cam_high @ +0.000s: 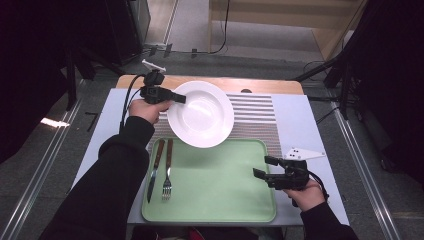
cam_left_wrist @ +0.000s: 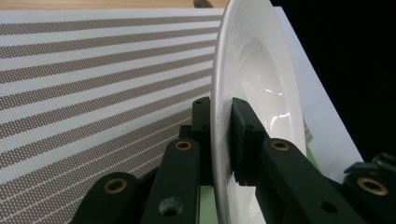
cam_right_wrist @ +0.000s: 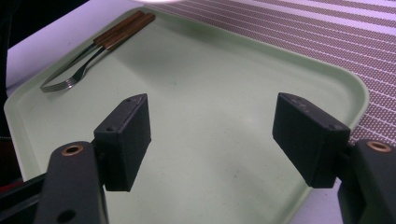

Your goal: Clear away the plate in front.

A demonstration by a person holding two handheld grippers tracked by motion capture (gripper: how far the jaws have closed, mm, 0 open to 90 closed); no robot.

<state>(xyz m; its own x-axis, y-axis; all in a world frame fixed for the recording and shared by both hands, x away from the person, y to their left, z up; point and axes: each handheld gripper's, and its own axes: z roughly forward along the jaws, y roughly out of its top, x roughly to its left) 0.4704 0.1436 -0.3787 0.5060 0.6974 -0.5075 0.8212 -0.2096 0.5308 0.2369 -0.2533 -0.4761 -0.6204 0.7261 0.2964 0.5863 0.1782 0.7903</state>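
Note:
A white plate (cam_high: 201, 114) hangs above the striped placemat (cam_high: 257, 114) and the far edge of the green tray (cam_high: 220, 185). My left gripper (cam_high: 176, 98) is shut on the plate's left rim. In the left gripper view the plate (cam_left_wrist: 254, 74) stands edge-on and both pads press on its rim (cam_left_wrist: 217, 140). My right gripper (cam_high: 265, 167) hovers open over the tray's right edge, and its jaws stand wide apart with only bare tray (cam_right_wrist: 205, 93) between them.
A knife (cam_high: 155, 169) and a fork (cam_high: 168, 170) with wooden handles lie side by side at the tray's left; the fork (cam_right_wrist: 77, 74) shows again in the right gripper view. The tray and placemat rest on a pale table (cam_high: 300, 120). Dark stands and cables surround it.

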